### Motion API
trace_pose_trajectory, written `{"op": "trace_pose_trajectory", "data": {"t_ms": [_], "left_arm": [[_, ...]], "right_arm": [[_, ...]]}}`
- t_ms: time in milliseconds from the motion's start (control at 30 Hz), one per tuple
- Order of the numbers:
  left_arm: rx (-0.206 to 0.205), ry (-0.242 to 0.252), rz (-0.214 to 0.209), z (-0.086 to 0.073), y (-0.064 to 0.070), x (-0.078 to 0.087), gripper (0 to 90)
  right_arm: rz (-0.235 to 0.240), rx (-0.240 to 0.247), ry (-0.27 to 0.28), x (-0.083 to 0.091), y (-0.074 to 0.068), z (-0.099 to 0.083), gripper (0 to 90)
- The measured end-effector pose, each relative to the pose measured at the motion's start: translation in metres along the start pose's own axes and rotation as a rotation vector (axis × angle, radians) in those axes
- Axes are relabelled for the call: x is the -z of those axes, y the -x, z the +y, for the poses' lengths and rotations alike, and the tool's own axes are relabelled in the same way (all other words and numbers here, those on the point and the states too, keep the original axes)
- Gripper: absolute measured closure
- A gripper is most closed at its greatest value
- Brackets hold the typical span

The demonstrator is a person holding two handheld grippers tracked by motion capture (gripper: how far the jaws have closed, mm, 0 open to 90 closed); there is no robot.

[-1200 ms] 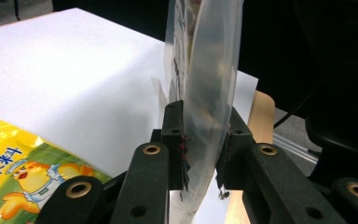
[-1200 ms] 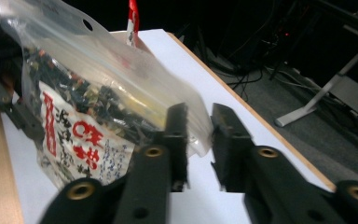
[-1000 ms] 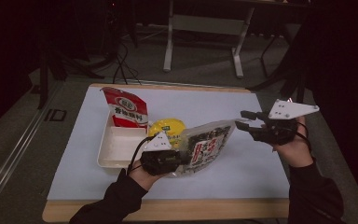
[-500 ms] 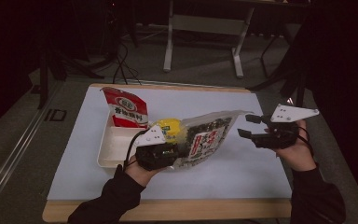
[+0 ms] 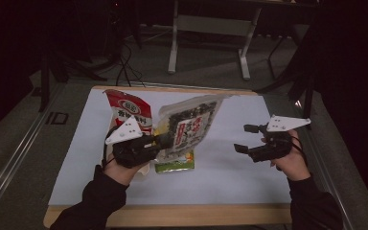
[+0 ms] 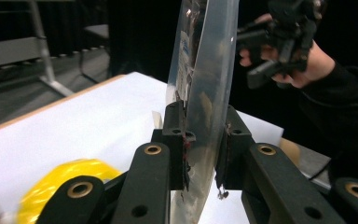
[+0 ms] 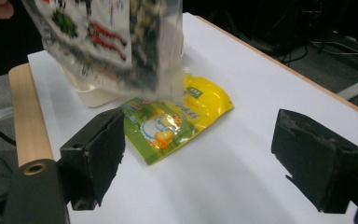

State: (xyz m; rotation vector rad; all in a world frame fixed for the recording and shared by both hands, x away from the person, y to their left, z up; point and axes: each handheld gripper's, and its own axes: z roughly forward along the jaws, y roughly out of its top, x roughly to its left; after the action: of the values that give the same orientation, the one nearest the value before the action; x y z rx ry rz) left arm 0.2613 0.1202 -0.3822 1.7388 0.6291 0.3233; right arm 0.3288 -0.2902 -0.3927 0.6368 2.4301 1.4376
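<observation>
Left gripper (image 5: 160,141): fingers (image 6: 175,140) clamped on lower edge of clear seaweed snack bag (image 5: 189,124), raised tilted above left-centre of bench (image 5: 249,187). Right gripper (image 5: 243,139): fingers (image 7: 95,154) spread wide apart, empty, at right. Yellow-green snack packet (image 7: 177,121) flat beneath raised bag, beside white tray (image 7: 93,95). Red snack bag (image 5: 127,112) at far left.

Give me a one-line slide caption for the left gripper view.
Left gripper fingers clamp the lower edge of a clear printed snack bag held upright above the white table, right gripper beyond.
</observation>
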Motion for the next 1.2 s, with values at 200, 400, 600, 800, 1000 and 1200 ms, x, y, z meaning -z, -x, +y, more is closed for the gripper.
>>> {"op": "trace_pose_trajectory", "data": {"t_ms": [200,400,600,800,1000,1200], "left_arm": [[0.010,0.011,0.052,-0.001,-0.011,0.023,78.7],[0.025,0.020,0.125,-0.008,-0.021,0.053,78.7],[0.032,0.008,0.164,-0.014,-0.032,0.074,78.7],[0.058,-0.026,0.211,-0.029,-0.047,0.086,78.7],[0.093,-0.040,0.248,-0.045,-0.064,0.088,79.0],[0.121,-0.031,0.252,-0.055,-0.078,0.082,79.1]], "right_arm": [[0.011,-0.004,0.005,-0.007,-0.001,-0.002,16.7],[0.004,-0.003,0.025,-0.012,0.002,-0.004,16.9],[0.003,-0.004,0.029,-0.015,0.003,-0.006,16.9],[0.001,-0.017,0.029,-0.015,0.005,-0.008,17.0],[-0.001,-0.019,0.025,-0.016,0.006,-0.009,17.0],[-0.004,-0.026,0.023,-0.017,0.008,-0.010,17.4]]}}
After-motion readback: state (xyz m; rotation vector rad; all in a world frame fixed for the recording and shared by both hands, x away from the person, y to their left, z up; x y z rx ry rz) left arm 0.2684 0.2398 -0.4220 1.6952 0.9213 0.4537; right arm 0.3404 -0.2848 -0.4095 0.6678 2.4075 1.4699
